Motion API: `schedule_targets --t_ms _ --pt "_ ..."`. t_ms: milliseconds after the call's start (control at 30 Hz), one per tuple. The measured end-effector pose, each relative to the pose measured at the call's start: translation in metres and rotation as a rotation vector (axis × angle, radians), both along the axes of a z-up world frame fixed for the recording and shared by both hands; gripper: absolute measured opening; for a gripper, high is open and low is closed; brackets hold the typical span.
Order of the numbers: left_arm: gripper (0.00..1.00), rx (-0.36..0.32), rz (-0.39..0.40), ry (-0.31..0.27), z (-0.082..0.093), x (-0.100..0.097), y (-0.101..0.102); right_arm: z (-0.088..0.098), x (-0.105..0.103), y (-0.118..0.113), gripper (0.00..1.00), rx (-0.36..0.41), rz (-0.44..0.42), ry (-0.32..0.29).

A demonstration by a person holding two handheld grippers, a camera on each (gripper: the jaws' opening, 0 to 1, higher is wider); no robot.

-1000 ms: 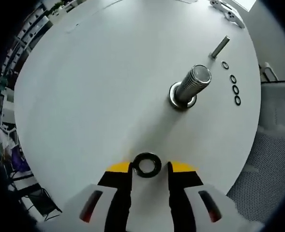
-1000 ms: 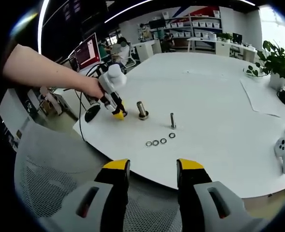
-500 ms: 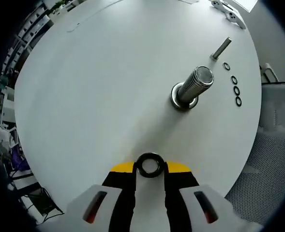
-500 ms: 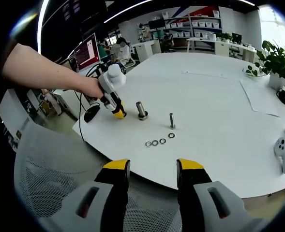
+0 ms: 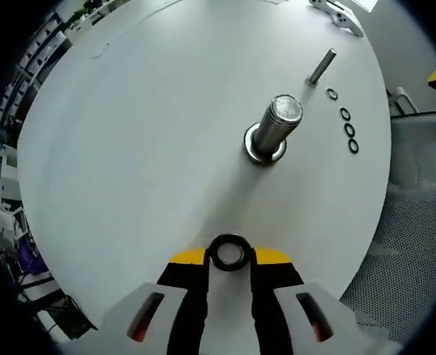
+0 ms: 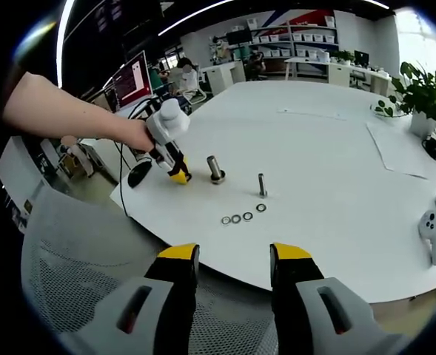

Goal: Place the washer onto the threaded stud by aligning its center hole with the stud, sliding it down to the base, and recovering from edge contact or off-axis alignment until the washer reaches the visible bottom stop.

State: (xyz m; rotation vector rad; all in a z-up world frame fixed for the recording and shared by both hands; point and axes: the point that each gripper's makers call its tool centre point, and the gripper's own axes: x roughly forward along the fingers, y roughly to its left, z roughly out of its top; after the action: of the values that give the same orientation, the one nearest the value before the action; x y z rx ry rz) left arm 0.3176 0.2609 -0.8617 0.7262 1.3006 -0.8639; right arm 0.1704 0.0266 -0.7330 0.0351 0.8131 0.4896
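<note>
Your left gripper (image 5: 229,255) has its yellow-tipped jaws closed on the black ring-shaped washer (image 5: 229,252), pinching it by opposite edges so the centre hole stays free for the stud. The washer sits low over the white round table (image 5: 129,148), near its edge, well apart from the thick threaded metal stud (image 5: 275,127) that stands upright on its flanged base. You are in the carry step: the washer is gripped but not yet over the stud. Holding it flat should help the hole meet the stud's top squarely; a tilt could catch the threads.

Beyond the stud stand a thinner metal pin (image 5: 320,66) and a row of four small black rings (image 5: 343,120), spare and out of your path.

Your right gripper (image 6: 232,259) hangs with jaws apart and empty over the grey mesh chair (image 6: 69,281), back from the table edge, leaving the left room to work
</note>
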Motion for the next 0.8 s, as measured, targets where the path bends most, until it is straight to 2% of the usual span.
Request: schedule_targets --t_ms 367,433,667,800 --pt "0.19 -0.068 -0.071 -0.048 0.032 0.009 -0.03 0.0 0.0 0.0 0.41 0.001 0.001 0.003" --pt "0.19 -0.067 -0.112 -0.065 0.041 0.013 -0.036 0.0 0.0 0.0 0.41 0.002 0.001 0.003" --pt "0.19 -0.102 -0.144 -0.094 0.069 0.022 -0.053 0.0 0.0 0.0 0.41 0.005 -0.003 0.0" --pt "0.19 -0.117 -0.175 -0.105 0.076 0.022 -0.067 0.0 0.0 0.0 0.41 0.005 -0.002 0.0"
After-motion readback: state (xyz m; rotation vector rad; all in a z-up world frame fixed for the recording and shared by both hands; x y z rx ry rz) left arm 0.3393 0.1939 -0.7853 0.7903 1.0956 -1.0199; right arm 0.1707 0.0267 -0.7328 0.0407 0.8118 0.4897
